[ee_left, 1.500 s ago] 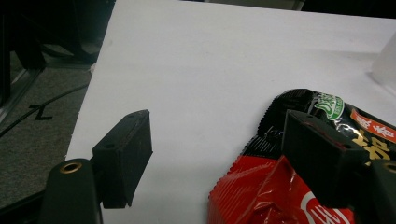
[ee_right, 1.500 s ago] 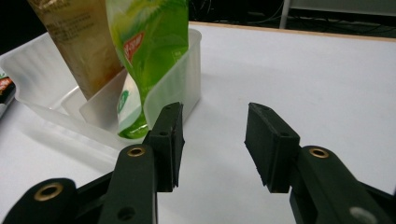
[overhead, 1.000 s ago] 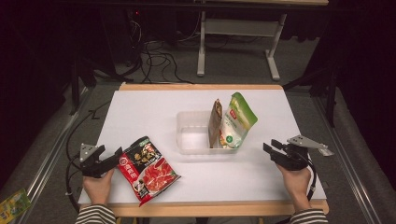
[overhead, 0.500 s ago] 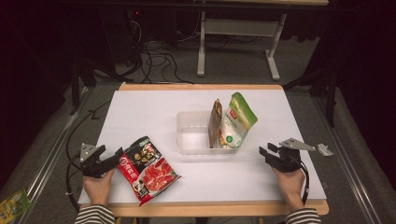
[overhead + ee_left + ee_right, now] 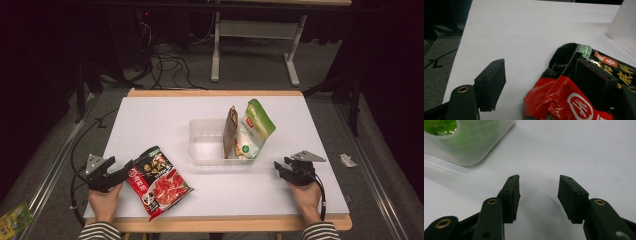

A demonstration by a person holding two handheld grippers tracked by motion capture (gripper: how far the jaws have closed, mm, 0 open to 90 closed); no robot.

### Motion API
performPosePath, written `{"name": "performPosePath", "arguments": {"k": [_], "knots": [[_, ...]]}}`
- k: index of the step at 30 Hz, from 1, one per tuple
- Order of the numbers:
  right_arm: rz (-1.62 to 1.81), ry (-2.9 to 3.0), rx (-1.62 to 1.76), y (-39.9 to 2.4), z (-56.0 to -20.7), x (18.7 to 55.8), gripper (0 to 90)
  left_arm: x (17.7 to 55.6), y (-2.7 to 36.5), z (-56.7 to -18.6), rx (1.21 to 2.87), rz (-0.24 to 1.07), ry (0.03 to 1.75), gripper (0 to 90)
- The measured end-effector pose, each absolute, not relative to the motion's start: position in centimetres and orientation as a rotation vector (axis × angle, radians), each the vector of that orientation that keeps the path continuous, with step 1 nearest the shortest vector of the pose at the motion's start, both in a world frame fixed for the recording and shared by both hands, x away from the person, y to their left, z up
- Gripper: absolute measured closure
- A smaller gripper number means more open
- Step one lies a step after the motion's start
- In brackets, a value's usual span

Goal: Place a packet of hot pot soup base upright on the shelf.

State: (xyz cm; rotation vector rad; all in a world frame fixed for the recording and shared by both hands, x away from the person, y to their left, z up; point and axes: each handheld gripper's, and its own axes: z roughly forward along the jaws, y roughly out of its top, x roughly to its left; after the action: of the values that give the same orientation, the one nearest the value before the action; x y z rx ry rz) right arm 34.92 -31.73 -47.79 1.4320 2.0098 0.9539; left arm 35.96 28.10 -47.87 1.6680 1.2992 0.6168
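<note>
The red packet (image 5: 159,181) lay flat on the desk (image 5: 165,115) between the left tool's (image 5: 121,172) spread jaws, ungripped. The right tool (image 5: 281,169), empty, had just been opening. Next: clench, lift toward the tub (image 5: 205,145).

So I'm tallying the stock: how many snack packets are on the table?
3. A red-and-black foil packet lies flat near the front left corner. A brown packet and a green-and-white packet stand in the clear plastic tub. More could be hidden behind them.
</note>
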Motion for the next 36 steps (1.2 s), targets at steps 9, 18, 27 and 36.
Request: {"name": "performPosePath", "arguments": {"k": [9, 18, 27, 36], "knots": [[0.877, 2.049, 1.415, -31.1, -48.1, 35.2, 49.0, 35.0, 28.4, -47.4, 1.731, 0.579, 1.274, 28.5], [0.864, 2.049, 1.406, -31.0, -48.1, 35.1, 48.3, 35.7, 28.3, -47.3, 1.817, 0.512, 1.265, 32.1], [0.845, 2.051, 1.375, -30.7, -48.1, 34.9, 48.3, 36.4, 28.0, -47.8, 1.859, 0.456, 1.274, 32.2], [0.851, 2.046, 1.386, -30.7, -48.1, 35.0, 48.0, 36.9, 27.9, -48.0, 1.872, 0.376, 1.28, 37.6]]}}
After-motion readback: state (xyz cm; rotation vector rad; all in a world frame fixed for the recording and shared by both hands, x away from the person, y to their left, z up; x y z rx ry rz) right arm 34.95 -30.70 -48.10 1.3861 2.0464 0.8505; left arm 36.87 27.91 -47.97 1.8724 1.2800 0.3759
